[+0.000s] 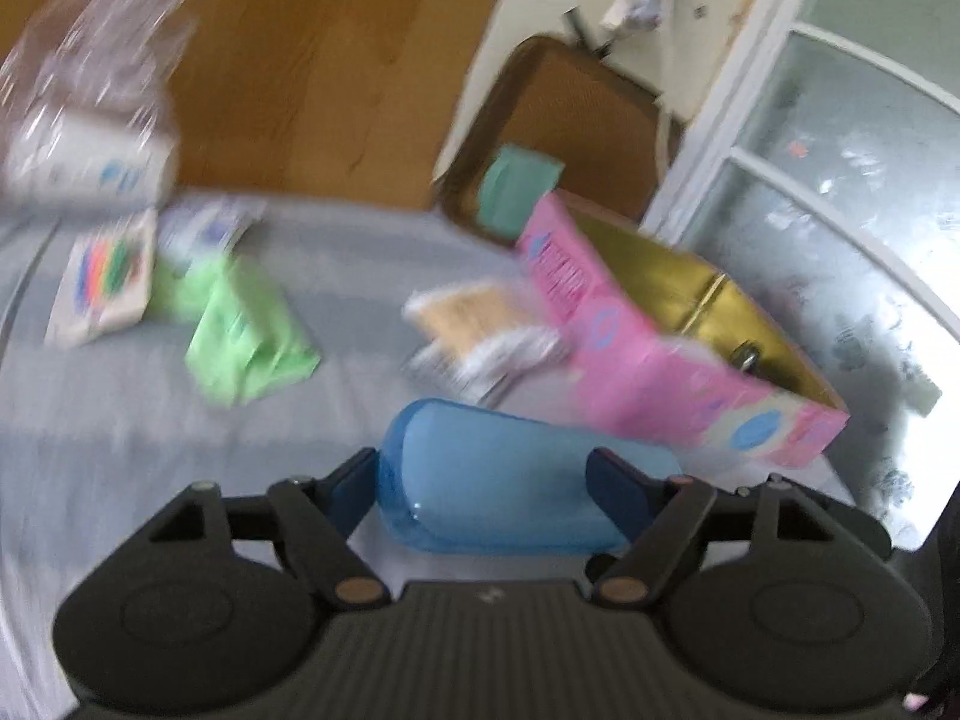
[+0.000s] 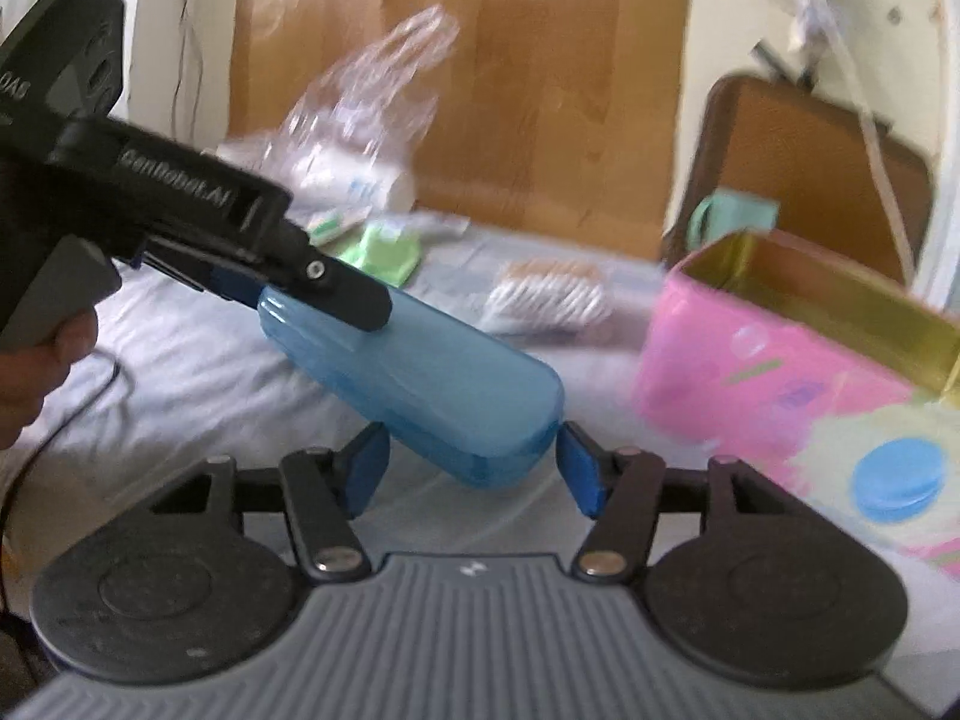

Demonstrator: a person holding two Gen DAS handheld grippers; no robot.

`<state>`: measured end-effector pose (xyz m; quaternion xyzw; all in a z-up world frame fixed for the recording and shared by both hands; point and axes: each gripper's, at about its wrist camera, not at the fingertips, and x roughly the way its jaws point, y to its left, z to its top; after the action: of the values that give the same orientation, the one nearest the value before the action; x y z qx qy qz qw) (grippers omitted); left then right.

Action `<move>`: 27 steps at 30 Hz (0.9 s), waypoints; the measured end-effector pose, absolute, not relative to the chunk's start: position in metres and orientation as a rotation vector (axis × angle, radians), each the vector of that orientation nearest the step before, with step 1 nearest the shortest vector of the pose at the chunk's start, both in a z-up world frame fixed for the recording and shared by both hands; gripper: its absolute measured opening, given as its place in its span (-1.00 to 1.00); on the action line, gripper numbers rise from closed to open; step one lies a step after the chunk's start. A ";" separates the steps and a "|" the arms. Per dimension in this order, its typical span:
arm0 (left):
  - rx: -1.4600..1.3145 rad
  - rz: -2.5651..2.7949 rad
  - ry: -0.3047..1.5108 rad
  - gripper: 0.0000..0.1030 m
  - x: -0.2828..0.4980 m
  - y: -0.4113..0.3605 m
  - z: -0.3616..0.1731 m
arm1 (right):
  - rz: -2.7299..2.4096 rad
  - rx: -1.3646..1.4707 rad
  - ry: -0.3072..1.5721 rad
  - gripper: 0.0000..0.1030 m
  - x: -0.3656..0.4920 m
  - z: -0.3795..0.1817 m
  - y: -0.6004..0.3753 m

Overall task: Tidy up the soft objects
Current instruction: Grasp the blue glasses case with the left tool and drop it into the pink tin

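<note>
Your left gripper (image 2: 327,294) is clamped on one end of the blue translucent case (image 2: 420,372): in the right wrist view the black fingers (image 2: 354,300) sit over its upper-left end, and in the left wrist view both blue pads bracket its sides. Your right gripper (image 2: 474,468) has the opposite, lower end between its fingers (image 2: 579,471); narrow gaps show on both sides, so I read that grasp as released, though blur makes contact hard to judge.

The case is held above the bed (image 1: 360,276), not resting on it. Its long axis runs diagonally in the right wrist view, high at upper left and dropping toward lower right. In the left wrist view it points away from your left gripper (image 1: 480,474), rounded far end toward the pink box (image 1: 630,360).

The pink box stands open just right of the case, gold inside; its far edge is cut off by the frame in the right wrist view. On the bed beyond lie a green cloth (image 1: 246,330), a tan-and-white packet (image 1: 480,330), a card with coloured stripes (image 1: 105,276) and a clear plastic bag (image 2: 372,96) over a white roll (image 1: 84,162). Both views are motion-blurred; printing on the packets is unreadable. Your hand (image 2: 36,372) shows only partly at the left edge.
</note>
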<state>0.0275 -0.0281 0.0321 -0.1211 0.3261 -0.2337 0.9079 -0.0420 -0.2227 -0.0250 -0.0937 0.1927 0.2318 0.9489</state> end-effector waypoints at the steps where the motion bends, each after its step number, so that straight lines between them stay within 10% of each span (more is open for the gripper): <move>1: -0.239 -0.498 0.648 0.50 0.029 -0.035 0.042 | 0.458 -0.176 0.364 0.24 -0.044 -0.019 -0.228; 17: -0.071 -0.594 0.557 0.86 0.125 -0.216 0.070 | 0.037 -0.111 0.311 0.26 0.032 0.019 -0.345; 27: -0.065 -0.538 0.486 0.88 0.095 -0.180 0.059 | -0.093 0.080 0.272 0.30 0.030 -0.003 -0.360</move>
<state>0.0946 -0.1803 0.0589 -0.0317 0.2378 -0.2633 0.9344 0.0303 -0.3603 -0.0026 0.0401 0.1353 -0.0461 0.9889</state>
